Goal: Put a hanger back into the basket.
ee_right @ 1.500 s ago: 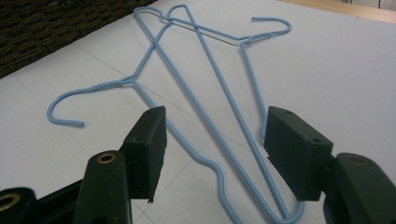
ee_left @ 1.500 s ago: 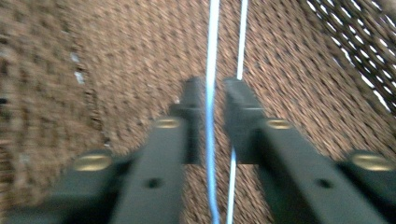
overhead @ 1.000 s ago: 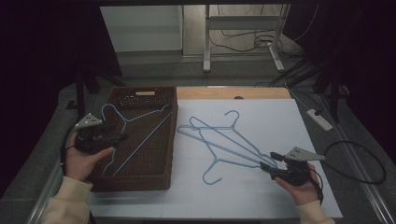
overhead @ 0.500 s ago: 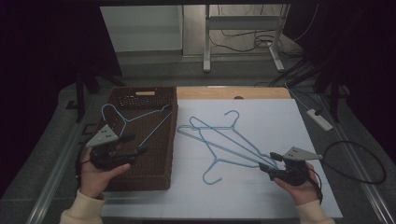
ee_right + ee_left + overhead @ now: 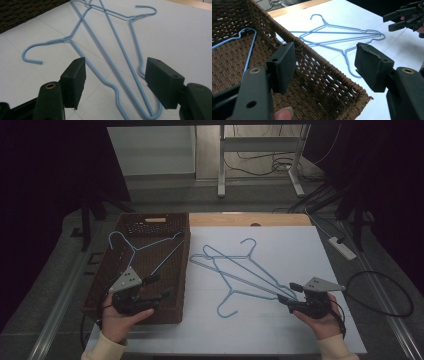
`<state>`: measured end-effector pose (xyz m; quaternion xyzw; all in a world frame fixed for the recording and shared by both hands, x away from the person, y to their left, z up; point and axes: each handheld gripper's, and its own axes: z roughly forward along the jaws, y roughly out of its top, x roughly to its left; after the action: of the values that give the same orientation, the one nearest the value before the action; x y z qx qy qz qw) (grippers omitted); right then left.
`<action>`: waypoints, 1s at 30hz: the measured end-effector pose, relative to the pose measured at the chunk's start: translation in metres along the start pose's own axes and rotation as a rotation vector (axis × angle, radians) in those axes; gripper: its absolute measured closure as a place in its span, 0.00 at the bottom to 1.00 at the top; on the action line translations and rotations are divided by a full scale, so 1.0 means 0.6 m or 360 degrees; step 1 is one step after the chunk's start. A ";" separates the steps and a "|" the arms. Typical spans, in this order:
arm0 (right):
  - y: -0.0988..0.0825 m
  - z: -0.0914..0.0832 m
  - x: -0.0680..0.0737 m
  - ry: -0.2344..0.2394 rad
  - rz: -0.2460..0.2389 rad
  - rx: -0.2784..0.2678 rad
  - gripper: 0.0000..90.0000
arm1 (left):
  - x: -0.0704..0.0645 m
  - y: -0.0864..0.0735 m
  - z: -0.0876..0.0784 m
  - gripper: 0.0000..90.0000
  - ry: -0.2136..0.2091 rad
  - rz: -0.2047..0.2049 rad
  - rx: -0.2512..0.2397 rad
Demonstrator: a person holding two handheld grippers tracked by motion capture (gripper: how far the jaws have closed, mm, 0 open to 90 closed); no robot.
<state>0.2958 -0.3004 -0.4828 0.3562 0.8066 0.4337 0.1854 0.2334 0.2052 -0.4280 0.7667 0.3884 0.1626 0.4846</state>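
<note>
Two blue wire hangers (image 5: 235, 270) lie crossed on the white table top (image 5: 300, 250). A third blue hanger (image 5: 145, 247) rests inside the brown wicker basket (image 5: 184, 285) at the left. My left gripper (image 5: 162, 286) hovers open and empty over the basket's near right corner; the left gripper view shows its jaws (image 5: 325, 65) astride the basket wall (image 5: 317, 75), not touching it. My right gripper (image 5: 290, 293) sits at the hangers' near right ends. Its jaws (image 5: 115, 77) have just been opening, and the hangers' (image 5: 67, 38) shoulder bends lie between them without being pressed.
A wooden strip (image 5: 250, 219) edges the table's far side. A white power strip (image 5: 342, 247) and a looping black cable (image 5: 380, 290) lie off the table's right edge. Bare white surface stretches before and right of the hangers.
My left hand has moved rightward from the basket's left side to its near right corner. The right hand has stayed where it was.
</note>
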 end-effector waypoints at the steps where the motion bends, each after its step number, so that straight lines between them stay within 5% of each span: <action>1: 0.000 0.000 0.000 -0.0001 0.0001 0.0000 0.38 | 0.000 -0.001 0.000 0.36 0.0000 -0.0005 -0.0001; 30: 0.005 0.010 0.012 -0.0057 -0.0062 0.0070 0.38 | -0.006 -0.003 -0.002 0.36 -0.0031 0.0019 -0.0014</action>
<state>0.2958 -0.2906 -0.4833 0.3522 0.8192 0.4058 0.2004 0.2296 0.2033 -0.4284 0.7685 0.3783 0.1598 0.4907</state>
